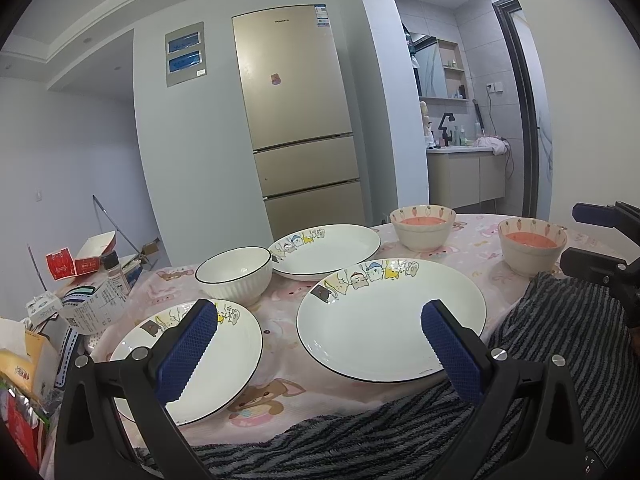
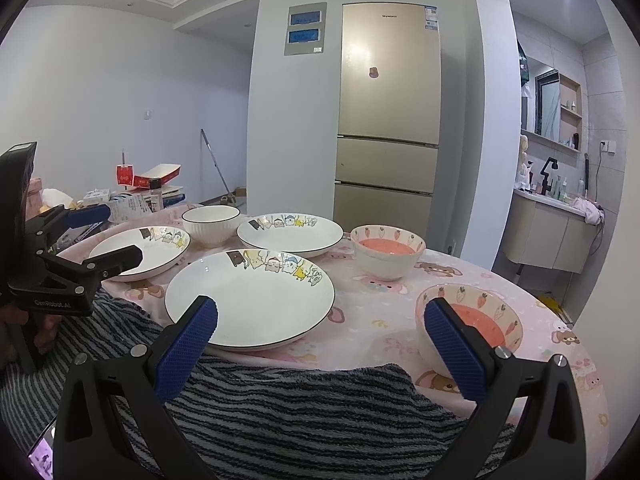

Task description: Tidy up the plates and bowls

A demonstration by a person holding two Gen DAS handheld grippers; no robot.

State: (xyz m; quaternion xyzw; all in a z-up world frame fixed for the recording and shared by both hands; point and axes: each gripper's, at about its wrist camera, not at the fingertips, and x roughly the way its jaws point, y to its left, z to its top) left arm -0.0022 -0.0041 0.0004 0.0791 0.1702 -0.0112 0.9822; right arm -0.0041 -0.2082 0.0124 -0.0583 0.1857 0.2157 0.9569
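Observation:
Three white plates with cartoon animals lie on the pink tablecloth: a near left one [image 1: 236, 364], a near middle one [image 1: 384, 320] and a far one [image 1: 332, 248]. A white ribbed bowl [image 1: 236, 276] stands between them. Two carrot-patterned bowls with pink insides [image 1: 422, 228] [image 1: 532, 248] stand to the right. My left gripper [image 1: 320, 312] is open, hovering before the two near plates and holding nothing. My right gripper [image 2: 322, 306] is open too, between the middle plate [image 2: 248, 296] and the nearer carrot bowl [image 2: 472, 320]. The left gripper [image 2: 110, 236] shows at the left of the right wrist view.
A grey striped towel [image 2: 280, 420] covers the table's near edge under both grippers. Boxes, a bottle and papers [image 1: 92, 280] crowd the table's left end. A gold fridge [image 1: 296, 120] stands behind, and a bathroom vanity [image 2: 552, 232] at the right.

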